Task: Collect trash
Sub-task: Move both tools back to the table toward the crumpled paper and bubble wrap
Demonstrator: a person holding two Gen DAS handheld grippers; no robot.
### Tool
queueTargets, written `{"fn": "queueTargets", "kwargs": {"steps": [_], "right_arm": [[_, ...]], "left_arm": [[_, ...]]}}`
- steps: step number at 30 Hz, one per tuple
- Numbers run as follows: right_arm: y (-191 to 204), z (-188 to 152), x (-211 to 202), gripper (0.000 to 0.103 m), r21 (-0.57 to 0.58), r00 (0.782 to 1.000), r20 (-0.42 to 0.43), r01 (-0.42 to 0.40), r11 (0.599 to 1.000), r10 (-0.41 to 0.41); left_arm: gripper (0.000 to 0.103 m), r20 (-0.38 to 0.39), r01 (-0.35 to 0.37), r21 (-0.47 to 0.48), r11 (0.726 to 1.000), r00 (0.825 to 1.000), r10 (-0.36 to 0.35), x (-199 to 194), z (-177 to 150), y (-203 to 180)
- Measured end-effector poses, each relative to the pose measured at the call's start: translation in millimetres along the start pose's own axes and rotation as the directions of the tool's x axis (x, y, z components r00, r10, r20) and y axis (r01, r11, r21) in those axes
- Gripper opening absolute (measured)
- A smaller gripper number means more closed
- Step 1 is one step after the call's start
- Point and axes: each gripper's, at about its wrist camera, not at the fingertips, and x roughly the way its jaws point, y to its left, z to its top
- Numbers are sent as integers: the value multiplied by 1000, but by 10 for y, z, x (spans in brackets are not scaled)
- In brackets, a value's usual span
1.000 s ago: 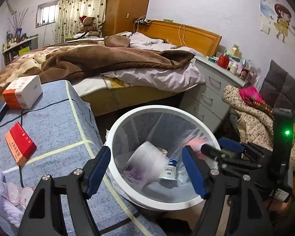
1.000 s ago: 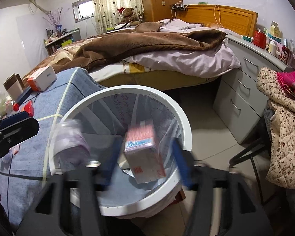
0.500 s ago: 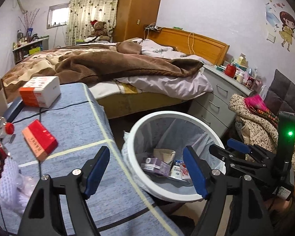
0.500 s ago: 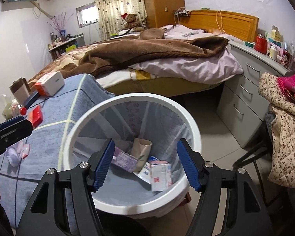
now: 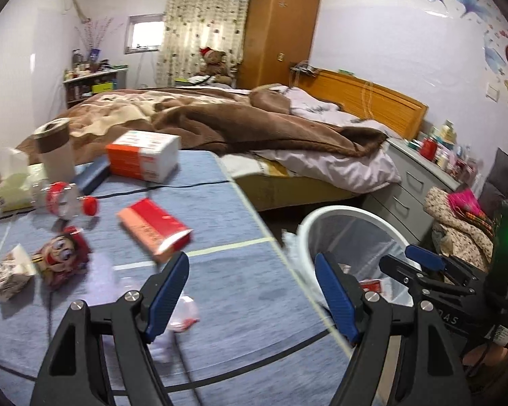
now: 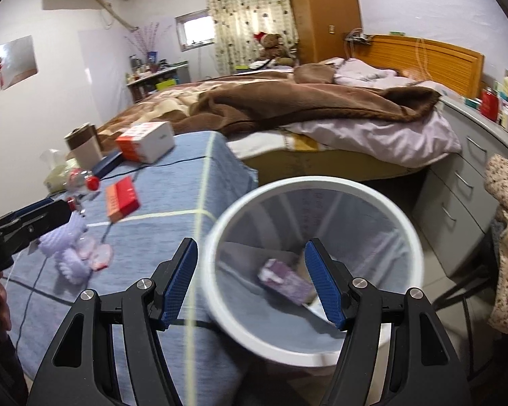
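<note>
- Both grippers are swinging away from the white bin (image 6: 316, 348) and over toward the blue-covered table (image 5: 240, 291) since a second ago, when they were both pointing right down into it.
- Left gripper (image 5: 252, 292) is hanging over the table edge now, jaws spread wide and nothing between the blue pads (image 5: 167, 292).
- Right gripper (image 6: 250, 282) is sitting over the near rim of the bin, also released and empty, with one pad over the tablecloth and the other over the bin.
- Stuff already binned: a purple carton (image 6: 286, 279) is lying at the bottom in the right wrist view, and something red and white is peeking out in the left one.
- Trash still waiting on the table: a red and orange box (image 5: 154, 228) lying tilted near the middle, a plastic bottle with a red cap (image 5: 66, 199) on its side, and a crumpled wrapper (image 5: 10, 270) next to a cartoon-face packet (image 5: 62, 257).
- Some white foam netting (image 6: 69, 247) is lying just below the left gripper's tip in the right wrist view.
- Further back, an orange and white box (image 5: 142, 157) and a paper cup (image 5: 54, 149) are sitting by the far table edge, with the bed (image 5: 254, 125) behind.
- Everything's a bit motion-blurred, so small labels aren't readable.
</note>
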Motion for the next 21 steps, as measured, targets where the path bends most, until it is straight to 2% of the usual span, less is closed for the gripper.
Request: {"fn": "queueTargets", "kwargs": {"steps": [8, 12, 21], "right_arm": [[416, -23, 60, 67, -57, 996, -9, -88, 994, 87], [625, -54, 106, 67, -88, 992, -24, -126, 988, 125], [1095, -86, 189, 67, -154, 977, -54, -213, 965, 207]], "left_arm": [[79, 20, -98, -55, 994, 995, 99, -246, -76, 552], [79, 21, -157, -99, 983, 987, 160, -356, -133, 862], [79, 17, -240, -170, 956, 969, 247, -552, -233, 1422]]}}
